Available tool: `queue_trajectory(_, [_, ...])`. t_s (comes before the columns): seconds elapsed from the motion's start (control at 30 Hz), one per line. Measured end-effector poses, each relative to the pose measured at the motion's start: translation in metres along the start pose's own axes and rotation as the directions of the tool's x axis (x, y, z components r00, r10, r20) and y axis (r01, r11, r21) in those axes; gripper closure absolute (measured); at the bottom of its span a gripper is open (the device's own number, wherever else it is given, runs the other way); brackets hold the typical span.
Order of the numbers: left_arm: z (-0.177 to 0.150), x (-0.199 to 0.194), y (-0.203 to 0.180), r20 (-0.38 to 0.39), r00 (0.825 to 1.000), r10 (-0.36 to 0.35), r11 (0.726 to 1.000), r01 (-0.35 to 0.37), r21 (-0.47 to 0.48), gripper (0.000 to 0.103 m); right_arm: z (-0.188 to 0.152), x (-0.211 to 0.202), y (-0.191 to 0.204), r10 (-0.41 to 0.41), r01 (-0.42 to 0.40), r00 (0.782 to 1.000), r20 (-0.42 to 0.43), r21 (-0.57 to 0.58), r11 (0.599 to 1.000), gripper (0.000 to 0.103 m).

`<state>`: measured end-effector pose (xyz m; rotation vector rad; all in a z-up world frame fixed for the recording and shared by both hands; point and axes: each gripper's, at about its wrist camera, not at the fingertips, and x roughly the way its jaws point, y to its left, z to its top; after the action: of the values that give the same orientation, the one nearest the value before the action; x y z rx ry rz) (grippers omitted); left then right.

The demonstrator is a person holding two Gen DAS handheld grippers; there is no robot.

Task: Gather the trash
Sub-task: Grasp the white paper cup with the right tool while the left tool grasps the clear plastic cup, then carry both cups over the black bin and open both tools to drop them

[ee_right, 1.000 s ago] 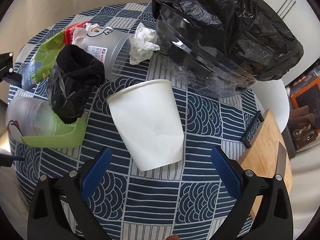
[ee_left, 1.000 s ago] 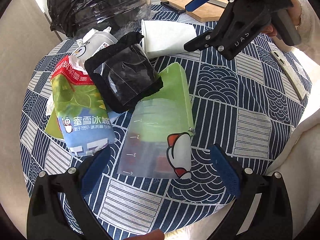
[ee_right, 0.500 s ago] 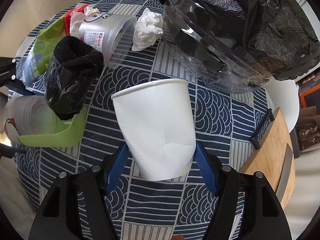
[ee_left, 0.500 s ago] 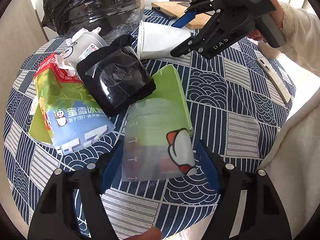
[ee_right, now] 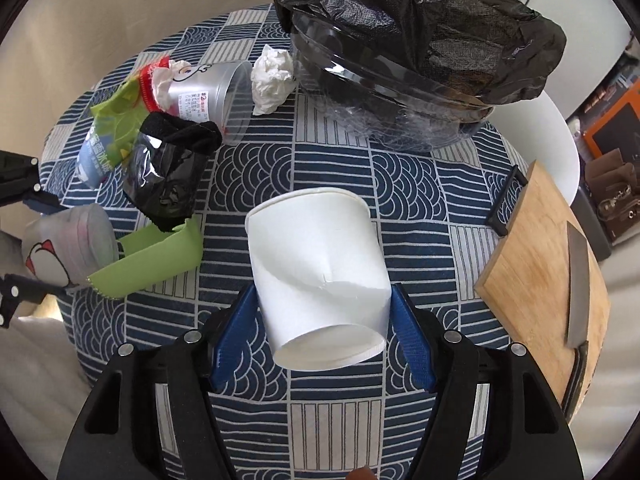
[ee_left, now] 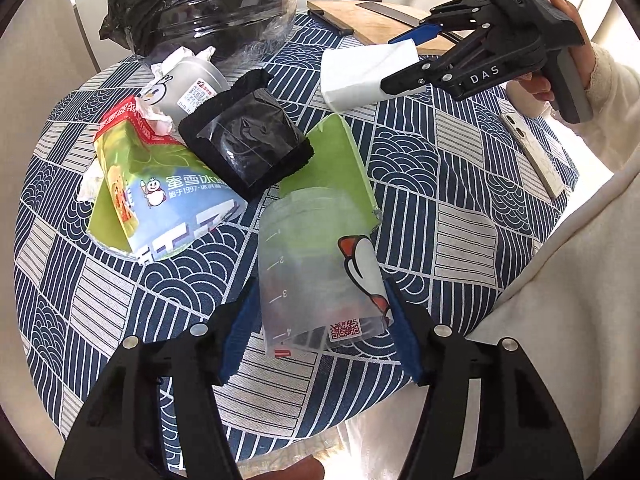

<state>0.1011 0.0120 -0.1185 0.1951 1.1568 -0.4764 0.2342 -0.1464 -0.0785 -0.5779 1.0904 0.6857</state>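
My left gripper (ee_left: 320, 328) is shut on a frosted plastic cup with a penguin print and green sleeve (ee_left: 320, 264), lying on the patterned table (ee_left: 440, 200). My right gripper (ee_right: 324, 320) is shut on a dented white paper cup (ee_right: 320, 264); that cup (ee_left: 360, 76) also shows in the left wrist view, pinched by the right gripper (ee_left: 404, 60). A clear bin lined with a black bag (ee_right: 408, 52) stands at the table's far side. A black wrapper (ee_left: 248, 140), a green drink pouch (ee_left: 160, 200), a second plastic cup (ee_right: 208, 96) and crumpled tissue (ee_right: 272, 76) lie on the table.
A wooden cutting board (ee_right: 536, 264) with a knife (ee_right: 578, 280) sits at the right edge. A white phone-like slab (ee_left: 532, 148) lies near the person's sleeve. A white chair (ee_right: 560, 148) stands behind the table.
Both grippers have closed from wide open onto their cups. The white paper cup is now dented between the right fingers, and the left fingers press the plastic cup's base.
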Motion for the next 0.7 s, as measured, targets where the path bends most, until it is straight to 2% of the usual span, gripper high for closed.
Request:
queue_trajectory(0.33, [-0.014, -0.027, -0.009, 0.003, 1.000, 0.022, 1.000, -0.022, 0.018, 0.041, -0.030, -0.031, -0.003, -0.002, -0.008, 0.998, 0.060, 0.162, 0.987, 0.041])
queue_trajectory(0.5, [-0.025, -0.034, -0.011, 0.004, 1.000, 0.024, 1.000, -0.024, 0.010, 0.041, -0.050, -0.039, -0.005, 0.013, -0.037, 0.996, 0.091, 0.266, 0.963, 0.041])
queue_trajectory(0.7, [-0.032, -0.040, -0.012, 0.005, 1.000, 0.016, 1.000, -0.016, 0.005, 0.041, -0.072, -0.050, -0.007, -0.010, -0.039, 0.992, 0.128, 0.374, 0.926, 0.041])
